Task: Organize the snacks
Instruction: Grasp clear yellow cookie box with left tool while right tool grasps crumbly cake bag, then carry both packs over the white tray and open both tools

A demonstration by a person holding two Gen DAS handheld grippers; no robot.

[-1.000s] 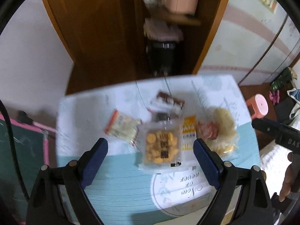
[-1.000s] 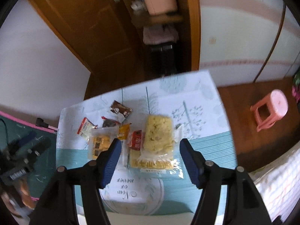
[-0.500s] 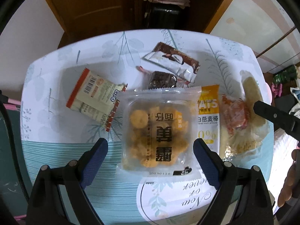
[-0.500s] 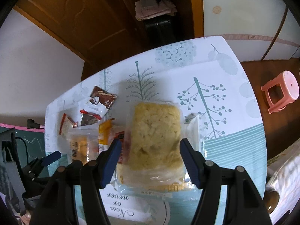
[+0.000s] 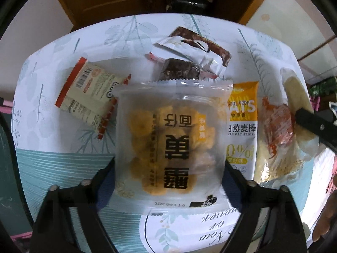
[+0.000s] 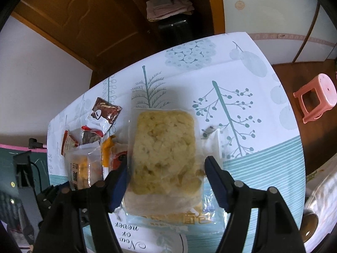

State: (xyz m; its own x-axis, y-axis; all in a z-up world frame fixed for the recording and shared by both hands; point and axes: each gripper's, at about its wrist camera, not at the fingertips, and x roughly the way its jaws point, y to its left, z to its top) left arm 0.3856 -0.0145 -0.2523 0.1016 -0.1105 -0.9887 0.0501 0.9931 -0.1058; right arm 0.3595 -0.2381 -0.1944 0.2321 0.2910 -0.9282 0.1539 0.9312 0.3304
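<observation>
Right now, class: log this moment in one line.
left gripper: open, straddling cookie pack | right gripper: open, straddling bread pack | nothing lifted

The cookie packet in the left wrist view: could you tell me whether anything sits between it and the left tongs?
Nothing visible does: the left tongs are open and already straddle the cookie packet, one finger at each side.

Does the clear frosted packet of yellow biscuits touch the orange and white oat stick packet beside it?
Touching. In the left wrist view the clear frosted packet of yellow biscuits overlaps the left edge of the orange and white oat stick packet, covering part of its print.
</observation>
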